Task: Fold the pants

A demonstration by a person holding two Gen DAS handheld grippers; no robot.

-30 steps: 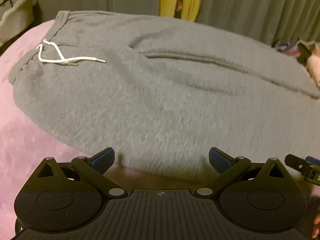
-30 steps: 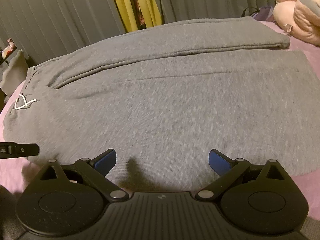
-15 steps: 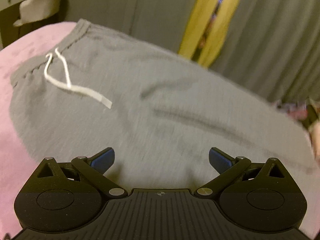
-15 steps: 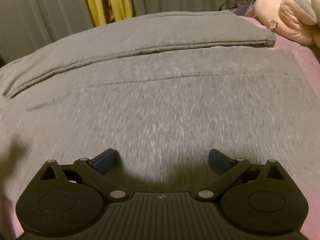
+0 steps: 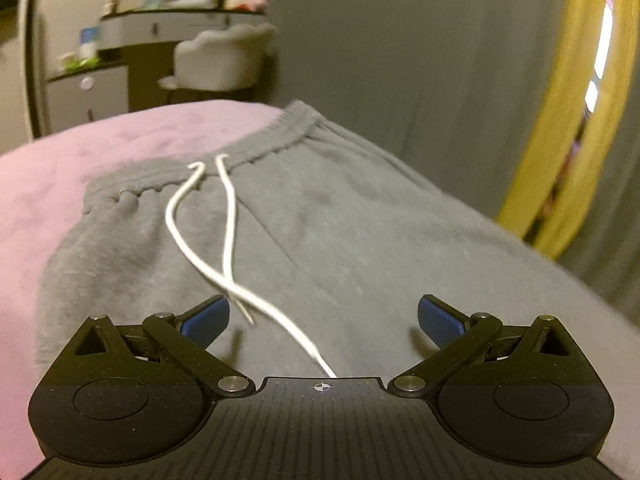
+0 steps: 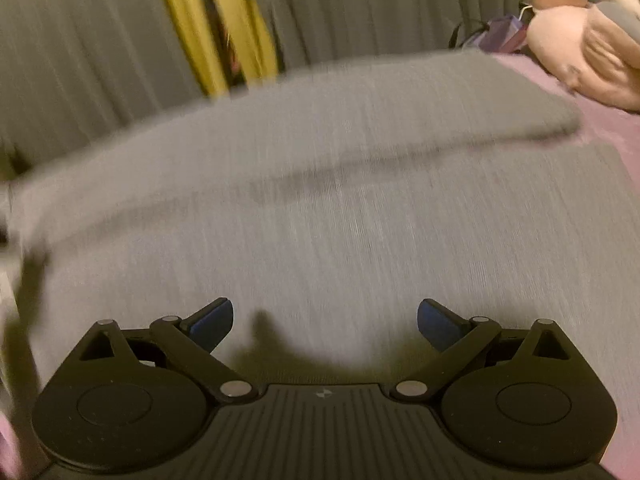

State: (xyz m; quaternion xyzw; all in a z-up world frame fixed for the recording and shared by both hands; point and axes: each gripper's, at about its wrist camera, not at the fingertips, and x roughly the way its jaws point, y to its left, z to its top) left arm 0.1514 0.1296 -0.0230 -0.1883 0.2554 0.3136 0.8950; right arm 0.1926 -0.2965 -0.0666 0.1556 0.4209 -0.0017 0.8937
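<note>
Grey sweatpants lie flat on a pink bedspread. In the left wrist view their ribbed waistband is ahead, and a white drawstring trails from it toward me. My left gripper hovers open low over the waist area, the drawstring running between its blue pads. In the right wrist view the pant legs stretch away to the right, the far leg ending in a cuff. My right gripper is open just above the near leg, nothing between its fingers.
Grey curtains with a yellow strip hang behind the bed. A pale chair and a dresser stand beyond the bed's left end. A pink plush toy rests at the far right on the bedspread.
My left gripper swung left and came in close to the waistband; the drawstring now lies between its pads. My right gripper moved forward over the near leg. Both stayed open.
</note>
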